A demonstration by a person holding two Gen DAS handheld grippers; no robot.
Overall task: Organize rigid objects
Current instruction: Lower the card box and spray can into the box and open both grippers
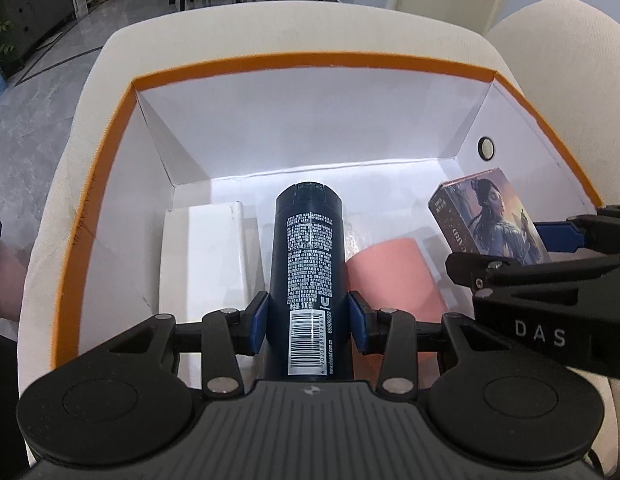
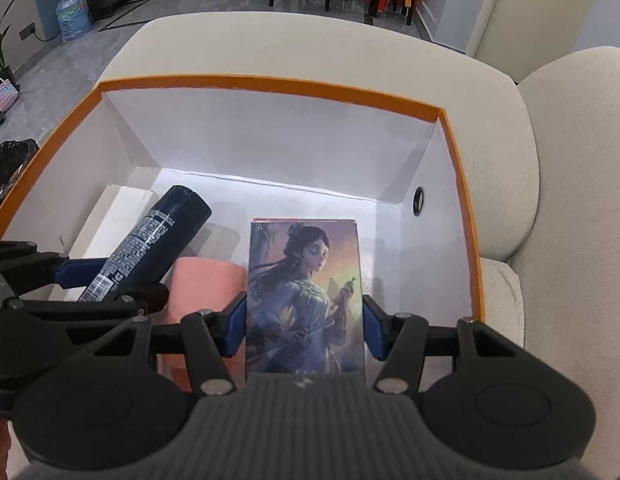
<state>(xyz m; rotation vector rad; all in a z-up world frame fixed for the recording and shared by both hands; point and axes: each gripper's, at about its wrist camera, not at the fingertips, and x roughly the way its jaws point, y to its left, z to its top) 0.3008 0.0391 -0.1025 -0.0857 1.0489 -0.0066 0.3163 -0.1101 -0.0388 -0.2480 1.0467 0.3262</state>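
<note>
My left gripper (image 1: 309,320) is shut on a dark blue bottle (image 1: 306,264) with a barcode label and holds it inside the orange-rimmed white box (image 1: 310,60). The bottle also shows in the right wrist view (image 2: 150,240), tilted. My right gripper (image 2: 305,330) is shut on a card box (image 2: 306,292) printed with a woman's portrait, held inside the same box (image 2: 270,82). The card box shows at the right in the left wrist view (image 1: 494,220). A pink object (image 1: 394,276) and a white box (image 1: 202,256) lie on the box floor.
The orange-rimmed box rests on a cream cushioned seat (image 2: 510,160). The box's right wall has a round hole (image 1: 486,147). Beyond the seat are grey tiled floor, dark chairs, a water jug (image 2: 72,16) and plants.
</note>
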